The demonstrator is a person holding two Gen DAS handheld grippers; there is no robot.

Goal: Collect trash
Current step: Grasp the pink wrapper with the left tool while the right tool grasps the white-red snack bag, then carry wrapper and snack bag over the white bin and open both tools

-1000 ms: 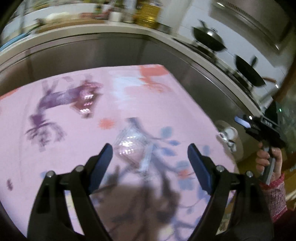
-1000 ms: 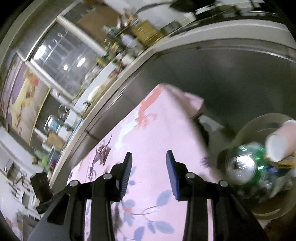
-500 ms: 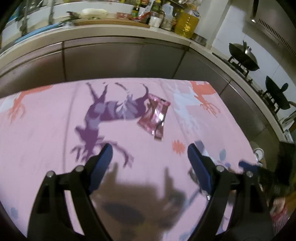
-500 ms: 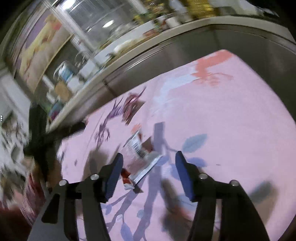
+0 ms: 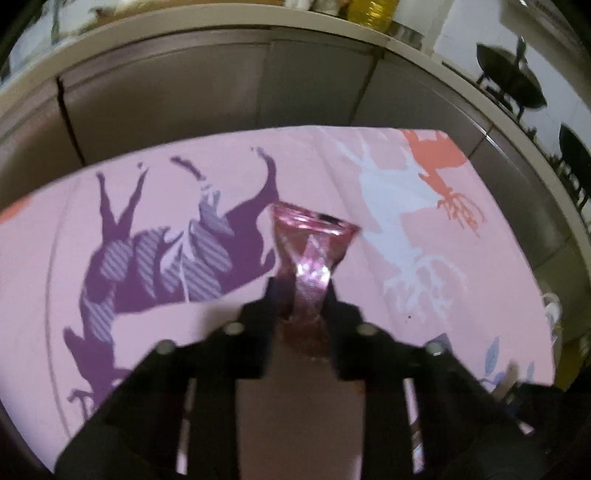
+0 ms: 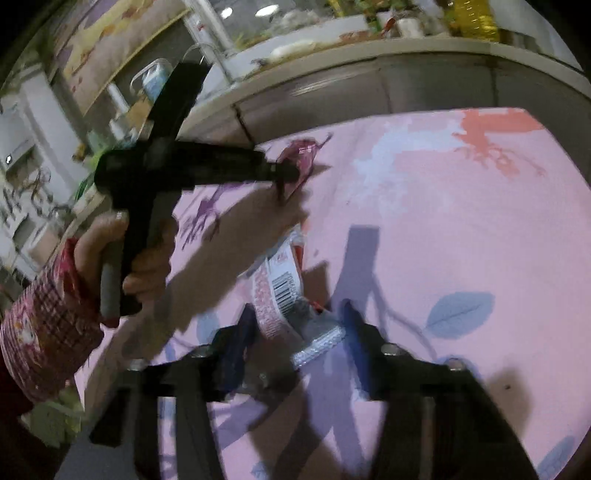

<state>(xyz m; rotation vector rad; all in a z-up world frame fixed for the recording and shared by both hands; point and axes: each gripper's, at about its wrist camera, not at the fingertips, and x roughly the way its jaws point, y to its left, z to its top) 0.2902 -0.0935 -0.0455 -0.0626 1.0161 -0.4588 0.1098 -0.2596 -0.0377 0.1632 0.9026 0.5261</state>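
Note:
My left gripper (image 5: 301, 301) is shut on a shiny pink-red wrapper (image 5: 312, 251), which sticks out forward over the pink patterned tablecloth (image 5: 406, 229). The right wrist view shows that gripper (image 6: 284, 173) from the side with the same wrapper (image 6: 301, 157) pinched at its tip. My right gripper (image 6: 295, 325) is open, its blue-padded fingers on either side of a white-and-red wrapper with a barcode (image 6: 280, 291) that lies on the cloth (image 6: 443, 221).
Grey cabinet fronts (image 5: 221, 92) and a counter with bottles (image 6: 469, 18) run behind the table. Woks on a stove (image 5: 509, 81) stand at the far right. The person's left hand in a red patterned sleeve (image 6: 48, 317) holds the left gripper.
My left gripper moved forward and closed on the pink-red wrapper. My right gripper came down around the barcode wrapper, with its fingers still apart.

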